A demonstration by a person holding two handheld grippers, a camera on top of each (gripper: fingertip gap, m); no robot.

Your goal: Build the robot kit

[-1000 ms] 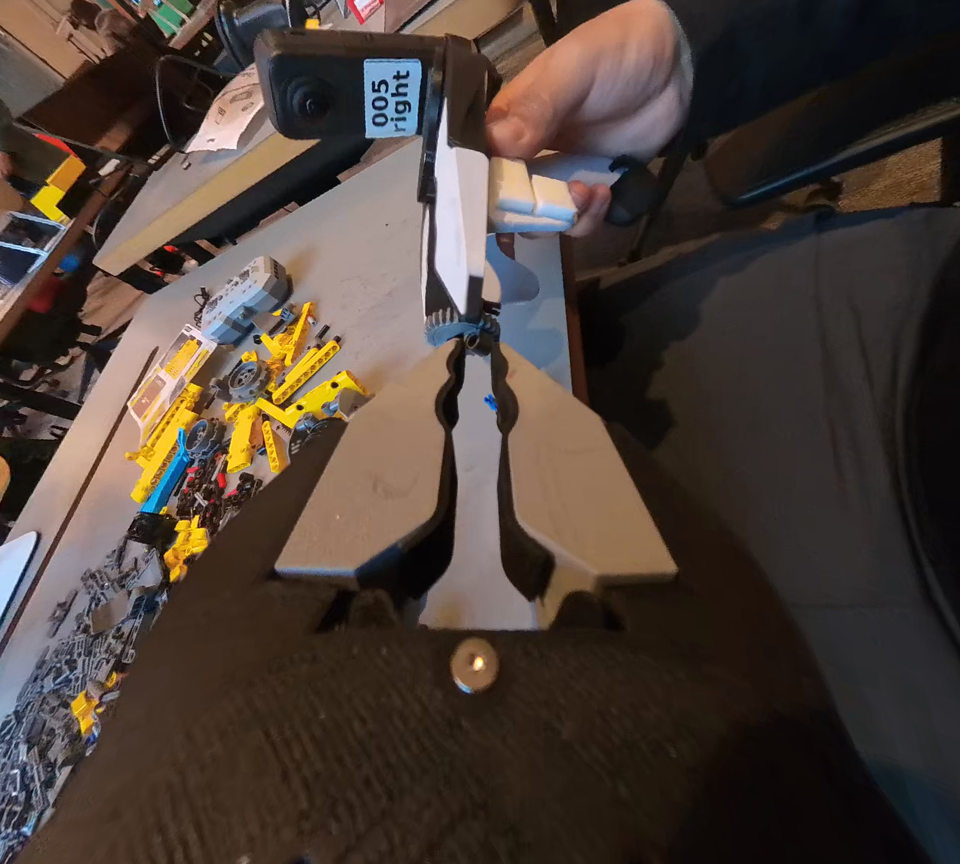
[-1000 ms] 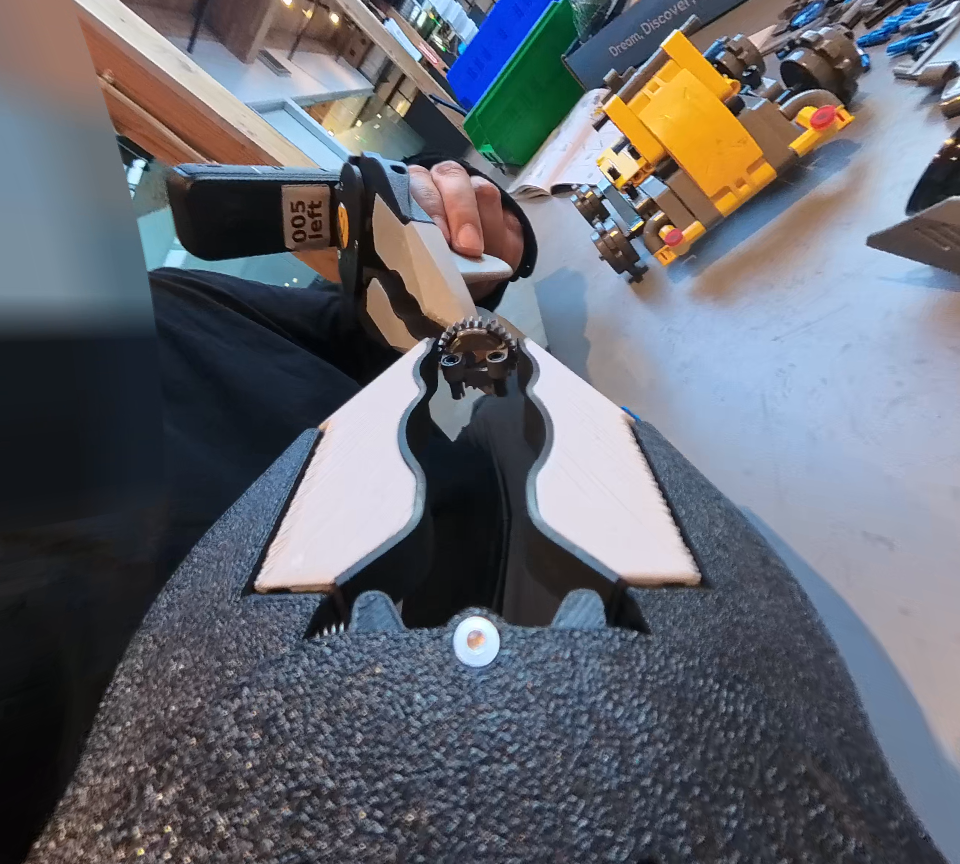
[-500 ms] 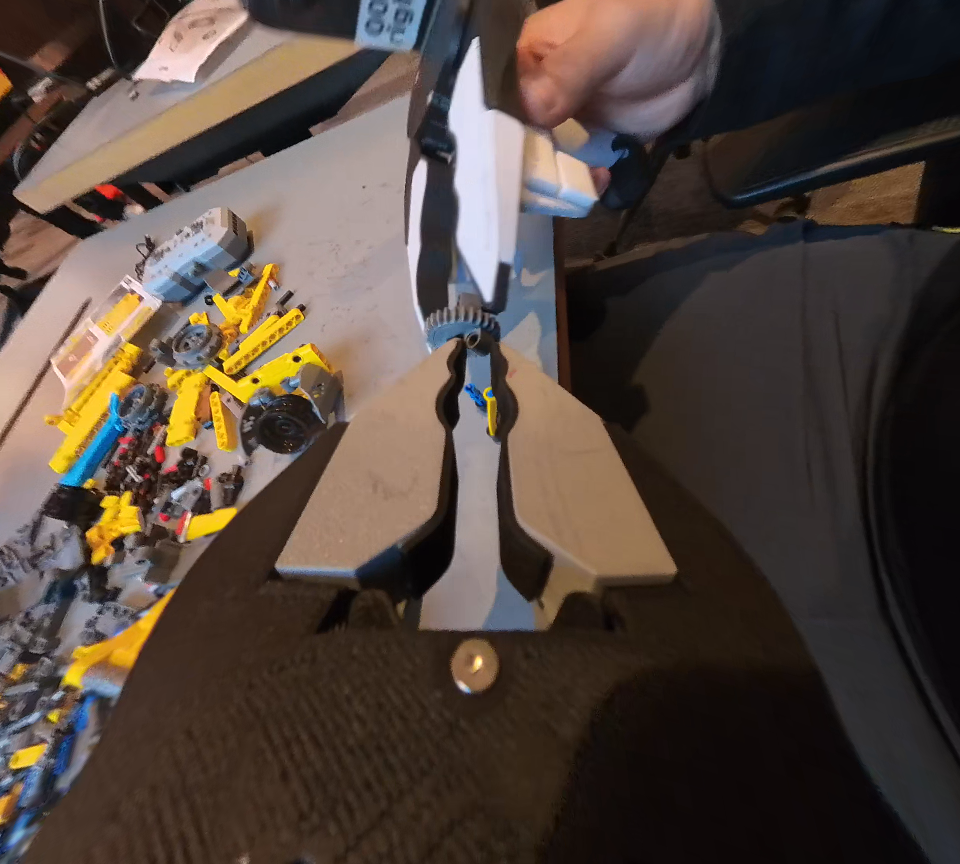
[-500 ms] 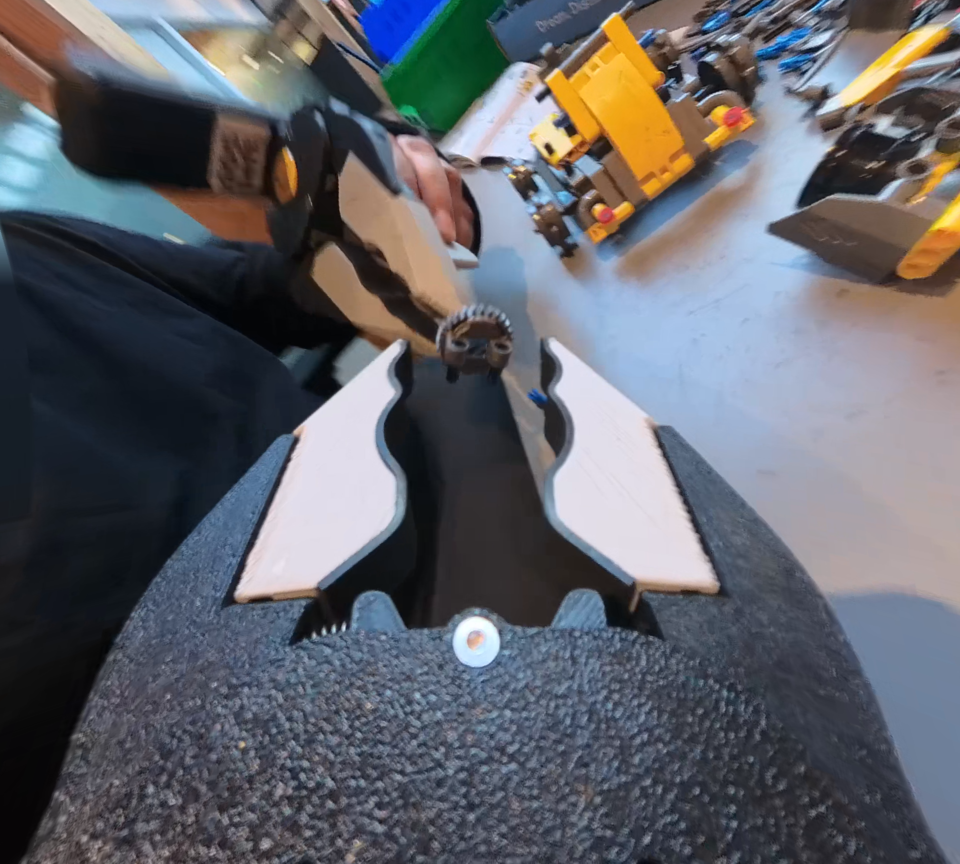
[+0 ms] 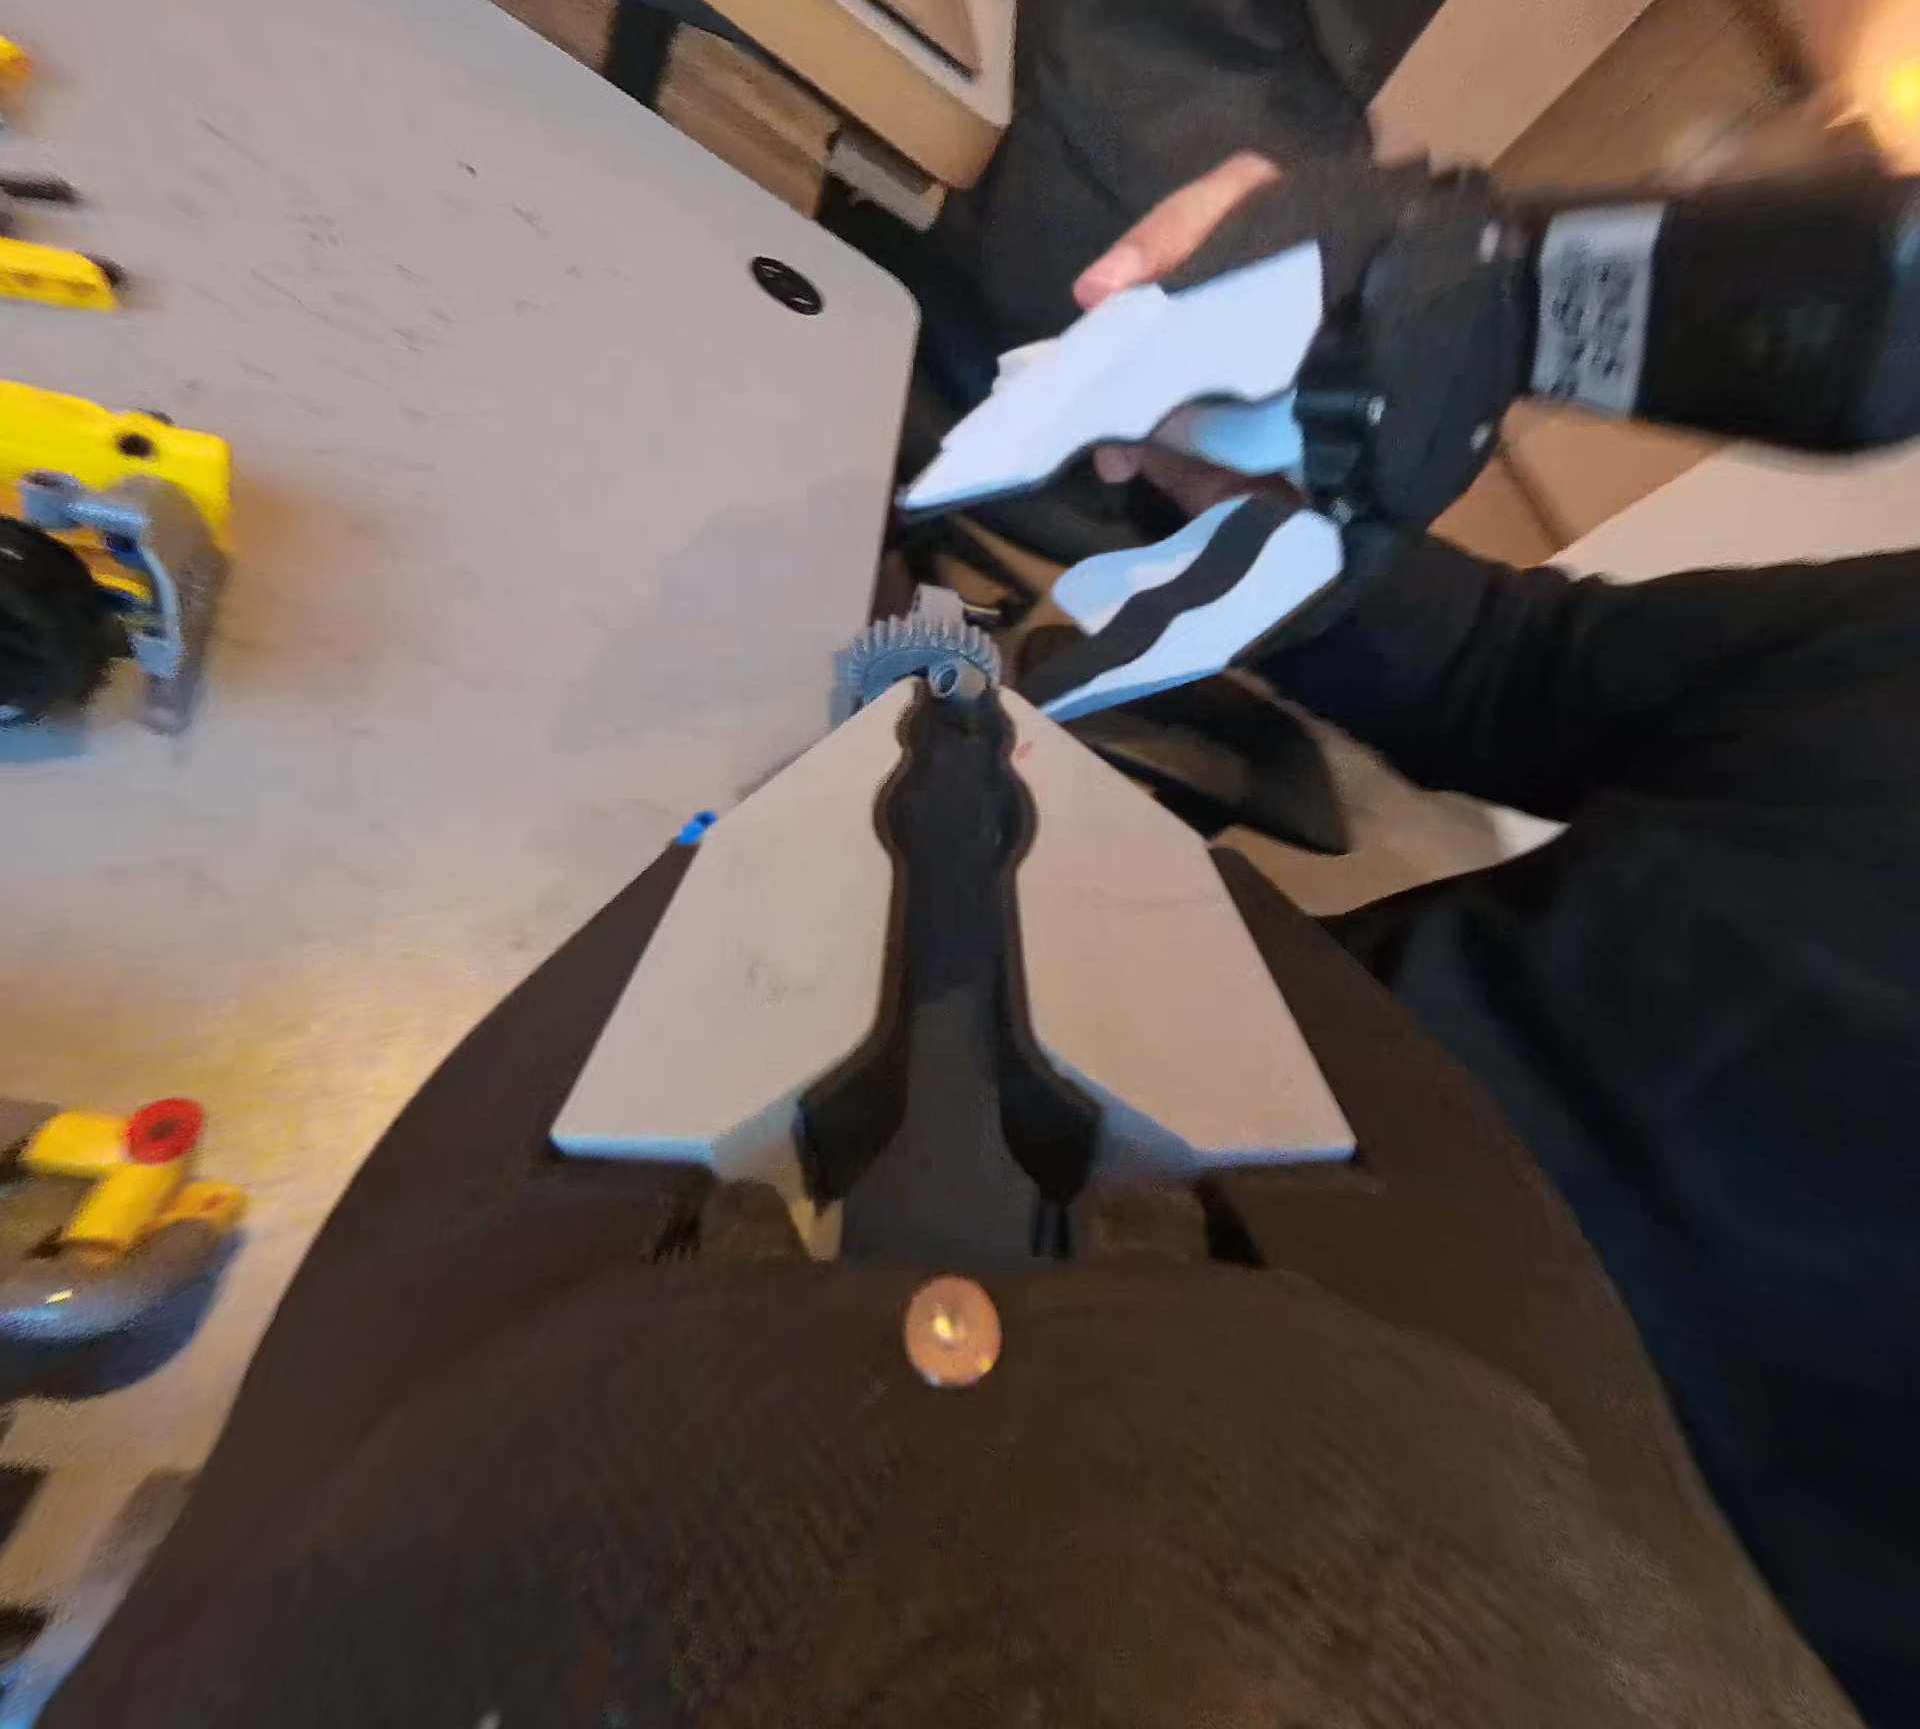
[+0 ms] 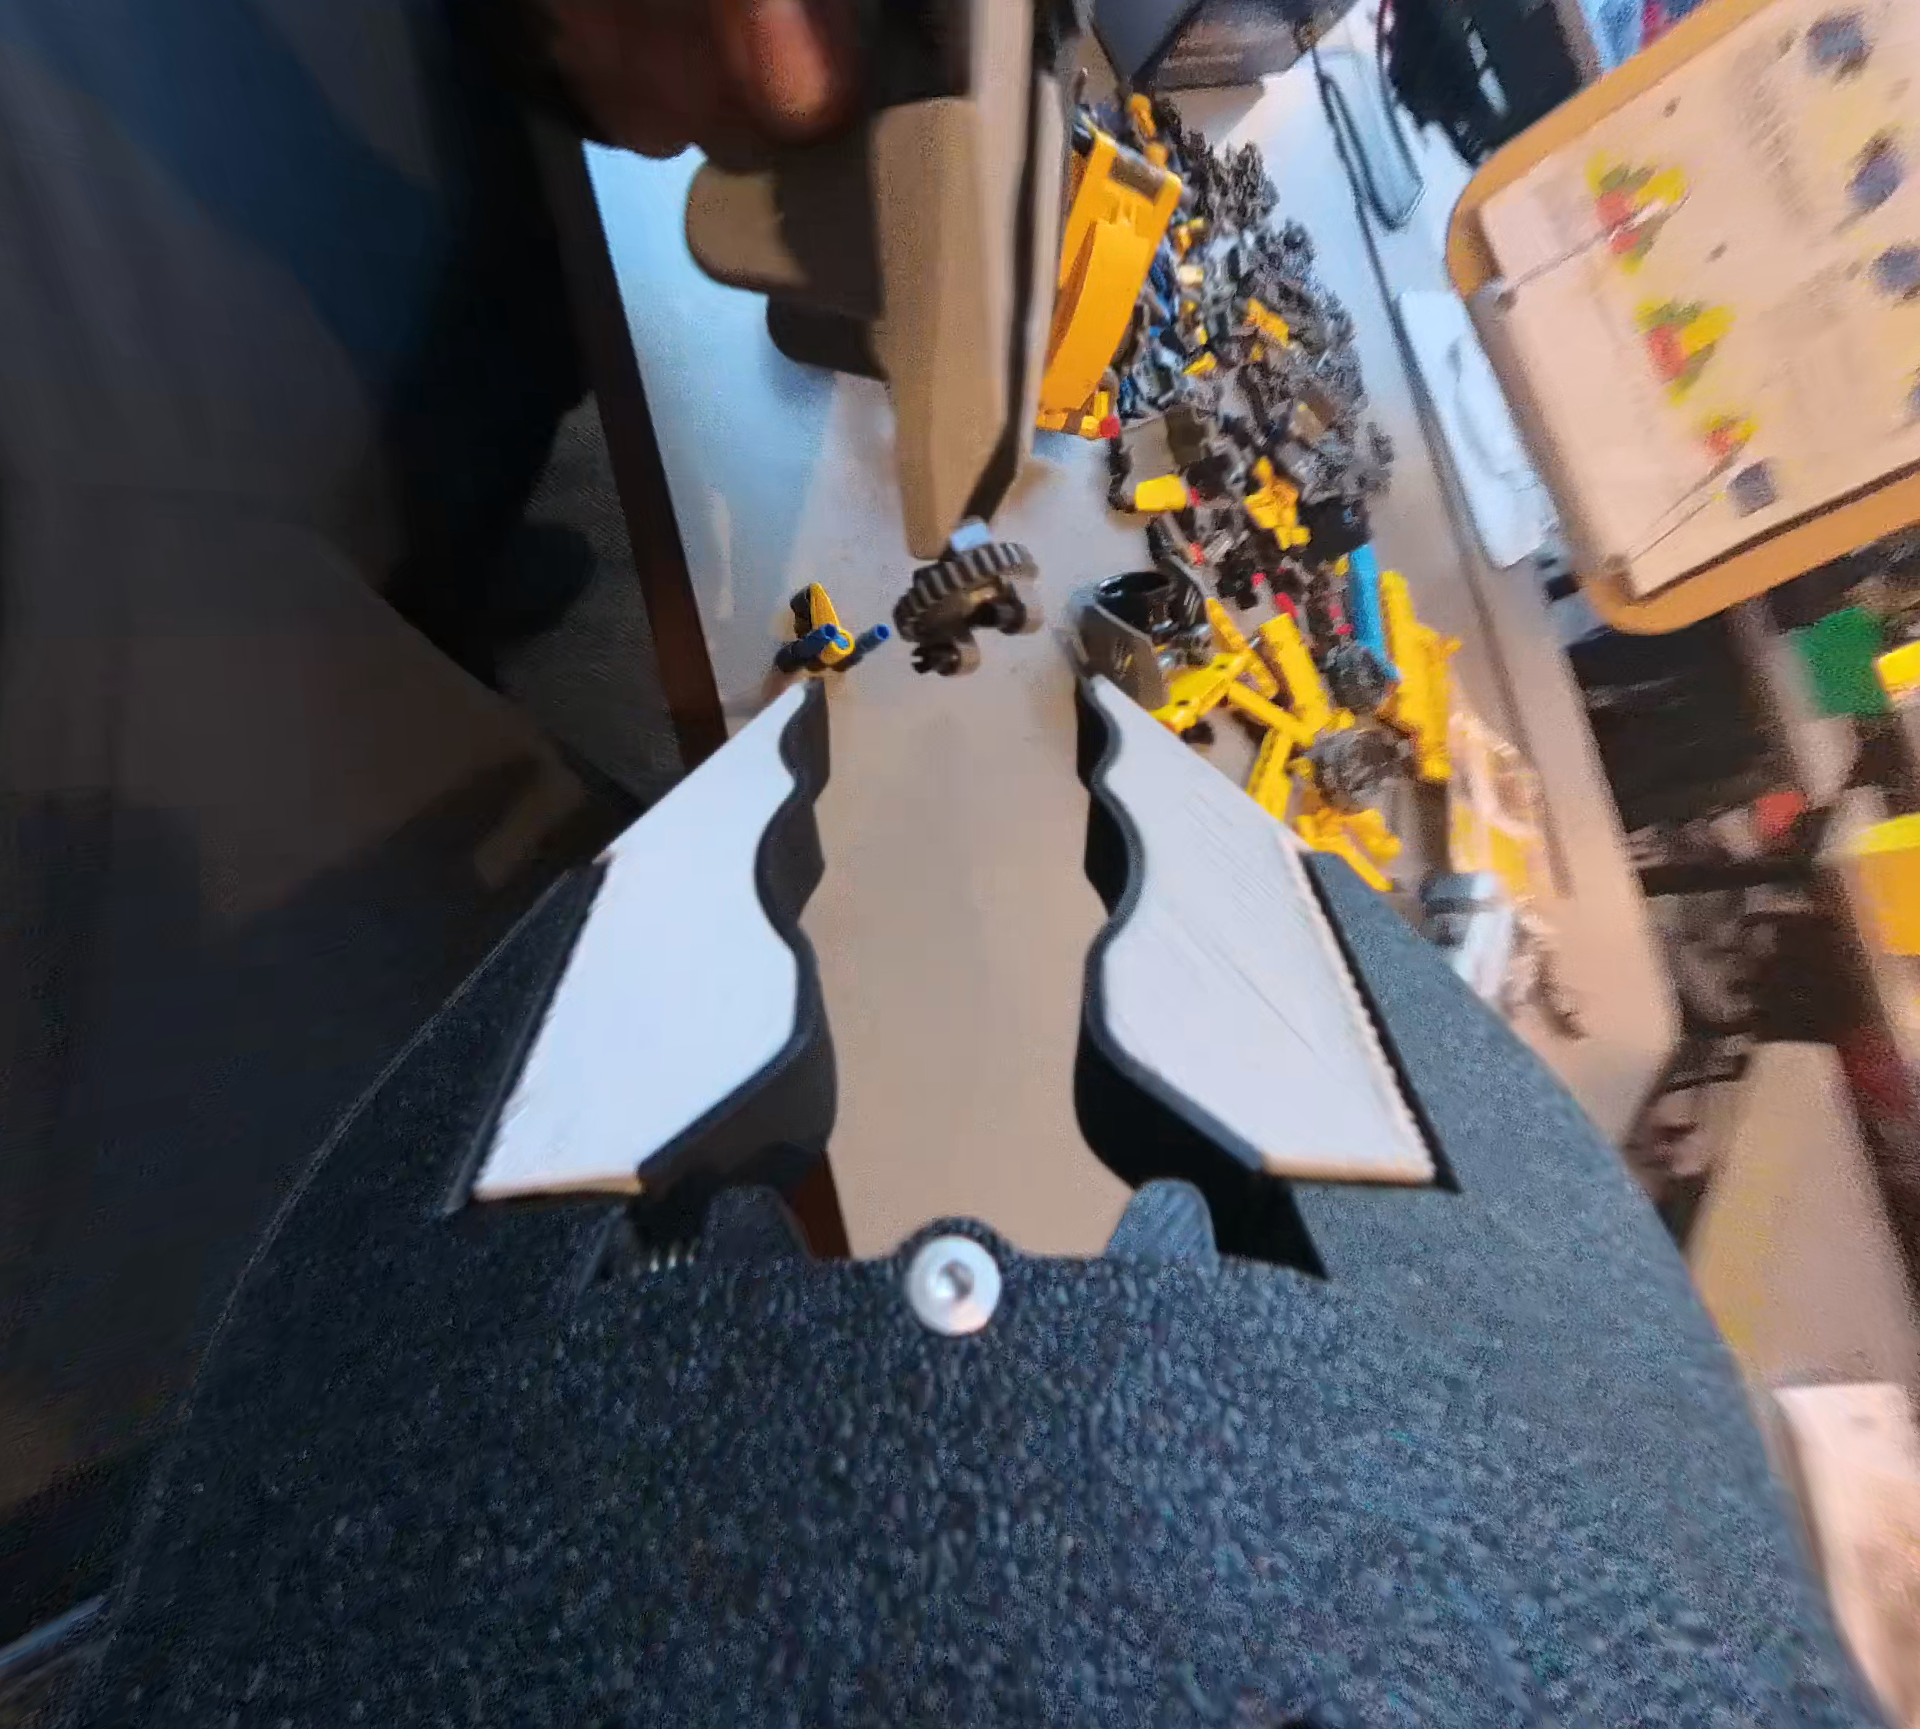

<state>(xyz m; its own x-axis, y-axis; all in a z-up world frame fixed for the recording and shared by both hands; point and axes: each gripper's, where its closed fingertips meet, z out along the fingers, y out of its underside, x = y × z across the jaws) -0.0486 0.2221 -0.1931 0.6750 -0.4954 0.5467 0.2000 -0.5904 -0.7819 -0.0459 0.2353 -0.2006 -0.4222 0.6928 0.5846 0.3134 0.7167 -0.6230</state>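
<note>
My left gripper (image 5: 951,692) is shut on a grey toothed gear with a small dark pin part on it (image 5: 920,653), held just past the grey table's (image 5: 468,329) corner. The right wrist view shows the same gear (image 6: 966,604) hanging from the left gripper's fingers (image 6: 956,329), above the table. My right gripper (image 6: 945,692) is open and empty, its tips a short way back from the gear and apart from it. It also shows in the left wrist view (image 5: 997,567), open, to the right of the gear.
A small yellow and blue piece (image 6: 816,635) lies near the table's edge (image 6: 665,536). A pile of yellow, black and blue building parts (image 6: 1278,453) covers the table beyond. Yellow assemblies (image 5: 104,453) lie at the left. A printed sheet on a board (image 6: 1704,225) is at right. The grippers are tip to tip, or close to it.
My right gripper, shut on the gear a second ago, has opened, let go and drawn back. The left gripper has kept hold of the gear. Both views have swung round.
</note>
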